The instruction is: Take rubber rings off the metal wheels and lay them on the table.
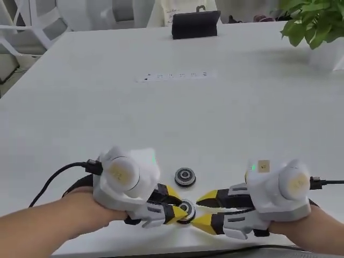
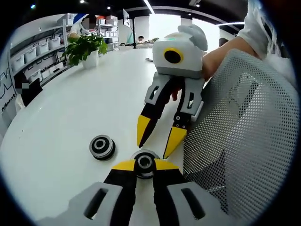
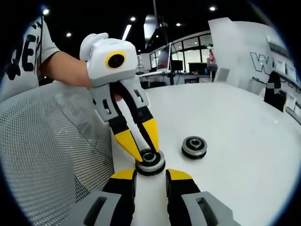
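Here, toward the left of the bench's (image 1: 80, 107) near edge, a black cable (image 1: 56, 180) runs over the white top to the left gripper (image 1: 180, 207). Its yellow-tipped jaws are closed down on a metal wheel (image 1: 186, 208), which lies flat close to the near edge, about midway along it. In the left gripper view the two tips press the wheel's rim from either side, and in the right gripper view they cover part of its far side. The dark band (image 3: 151, 168) round this wheel sits on it.

Just past it, farther from the near edge and touched by neither claw, a second wheel (image 1: 185, 177) lies flat, its dark rim likewise on.

To the right, the right gripper (image 1: 199, 209) points back at the held wheel. Its jaws stand apart with nothing between them, the tips near the wheel but short of it.

A mesh chair back (image 2: 235, 141) stands against the near edge, close beside both claws.

Across the far half of the bench, a white chair (image 1: 32, 21) stands off the far left corner. A white socket strip (image 1: 174, 76) lies near the middle. A dark stand (image 1: 195, 24) sits at the far edge, and a potted plant (image 1: 314, 24) is at the far right corner. All of these are well apart from the wheels.
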`<action>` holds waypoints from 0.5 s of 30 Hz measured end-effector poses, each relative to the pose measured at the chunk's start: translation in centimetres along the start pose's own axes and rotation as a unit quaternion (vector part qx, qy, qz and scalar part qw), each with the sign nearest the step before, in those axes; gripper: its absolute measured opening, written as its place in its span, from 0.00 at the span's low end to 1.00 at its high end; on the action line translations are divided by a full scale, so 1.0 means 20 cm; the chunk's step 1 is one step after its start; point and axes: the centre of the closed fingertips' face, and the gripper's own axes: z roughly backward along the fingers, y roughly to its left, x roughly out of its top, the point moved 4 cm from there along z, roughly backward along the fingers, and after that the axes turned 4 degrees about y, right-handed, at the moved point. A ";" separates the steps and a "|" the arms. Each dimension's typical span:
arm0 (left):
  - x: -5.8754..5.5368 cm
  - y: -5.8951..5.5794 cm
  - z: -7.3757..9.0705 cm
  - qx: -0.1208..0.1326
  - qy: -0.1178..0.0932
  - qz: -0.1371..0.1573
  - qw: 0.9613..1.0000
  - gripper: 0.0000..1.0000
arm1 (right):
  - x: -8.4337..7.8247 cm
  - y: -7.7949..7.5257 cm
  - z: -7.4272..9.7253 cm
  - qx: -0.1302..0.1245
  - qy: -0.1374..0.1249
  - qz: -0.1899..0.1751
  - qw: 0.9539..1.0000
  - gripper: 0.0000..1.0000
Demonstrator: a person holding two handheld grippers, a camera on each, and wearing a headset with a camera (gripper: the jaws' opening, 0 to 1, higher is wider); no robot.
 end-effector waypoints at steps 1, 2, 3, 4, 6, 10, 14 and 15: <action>0.00 0.00 0.00 0.000 0.000 0.001 1.000 0.08 | 0.00 0.00 0.00 0.000 0.000 0.000 1.000 0.22; 0.00 0.00 0.00 0.000 -0.001 0.003 1.000 0.08 | 0.00 0.00 -0.01 0.000 0.000 -0.001 1.000 0.23; 0.00 0.00 0.00 0.001 -0.001 0.003 1.000 0.08 | 0.00 0.00 -0.01 0.000 0.000 -0.001 1.000 0.23; 0.00 0.00 0.00 0.001 -0.001 0.003 1.000 0.08 | 0.01 0.00 -0.02 0.001 -0.001 -0.002 1.000 0.23; 0.00 0.00 0.00 0.003 -0.002 0.004 1.000 0.08 | 0.01 0.00 -0.02 0.001 -0.001 -0.002 1.000 0.23; 0.00 0.00 0.00 0.005 -0.002 0.005 1.000 0.07 | 0.01 0.00 -0.04 -0.001 -0.001 -0.001 1.000 0.23; 0.00 0.00 0.00 0.006 -0.002 0.007 1.000 0.07 | 0.01 0.00 -0.04 -0.001 -0.001 -0.001 1.000 0.24; 0.00 0.00 0.00 0.007 -0.002 0.007 1.000 0.07 | 0.01 0.00 -0.04 -0.001 -0.001 0.000 1.000 0.23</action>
